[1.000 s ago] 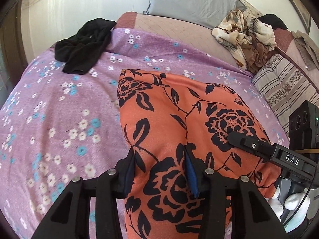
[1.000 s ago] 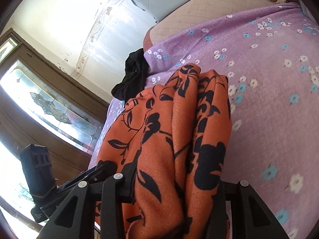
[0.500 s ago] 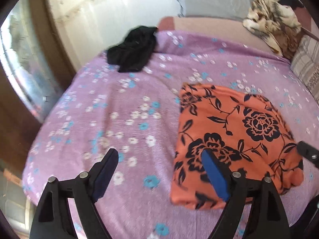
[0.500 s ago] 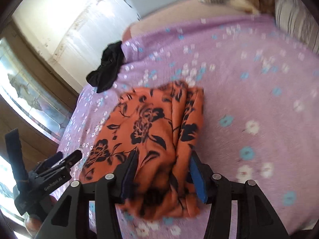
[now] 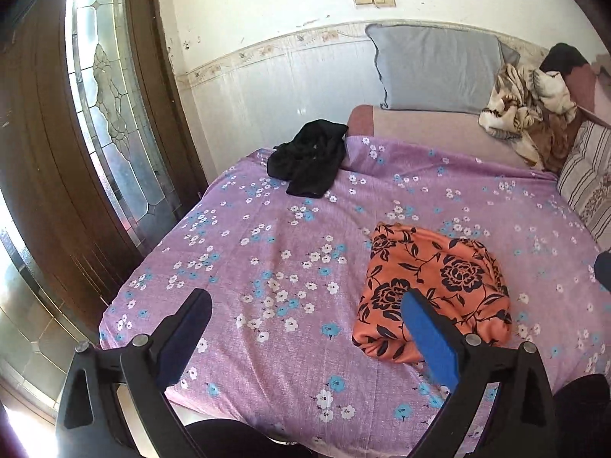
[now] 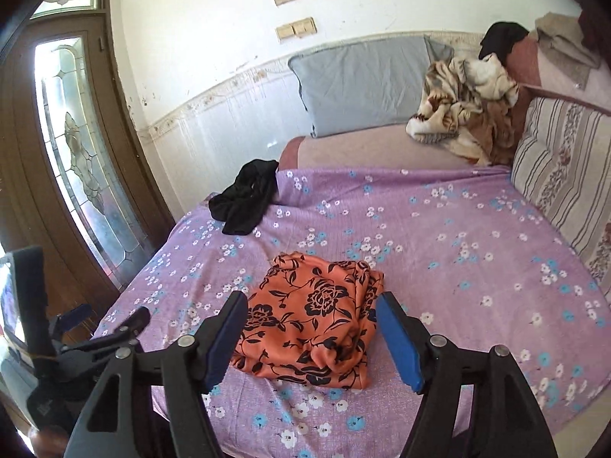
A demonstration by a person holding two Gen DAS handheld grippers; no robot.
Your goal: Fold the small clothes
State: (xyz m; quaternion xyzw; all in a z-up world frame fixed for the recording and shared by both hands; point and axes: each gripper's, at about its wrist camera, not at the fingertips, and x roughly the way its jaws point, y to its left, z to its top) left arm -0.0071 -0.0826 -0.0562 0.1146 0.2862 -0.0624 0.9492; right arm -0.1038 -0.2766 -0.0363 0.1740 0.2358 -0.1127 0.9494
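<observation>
Folded orange garment (image 6: 313, 324) on bedspread (image 6: 439, 252)

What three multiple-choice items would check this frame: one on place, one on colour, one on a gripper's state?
1. Where does the black garment lie?
A. at the far left part of the purple floral sheet
B. on the grey pillow
C. on the floor

2. What colour is the folded garment?
A. green with stripes
B. orange with black flowers
C. plain white

3. How does the right gripper stand?
A. shut on the garment
B. shut, holding nothing
C. open, holding nothing

Answers: 1 A, it lies on the sheet near the wall. 2 B, its print shows clearly. 3 C, the jaws have just been opening, pads clear of the cloth.
</observation>
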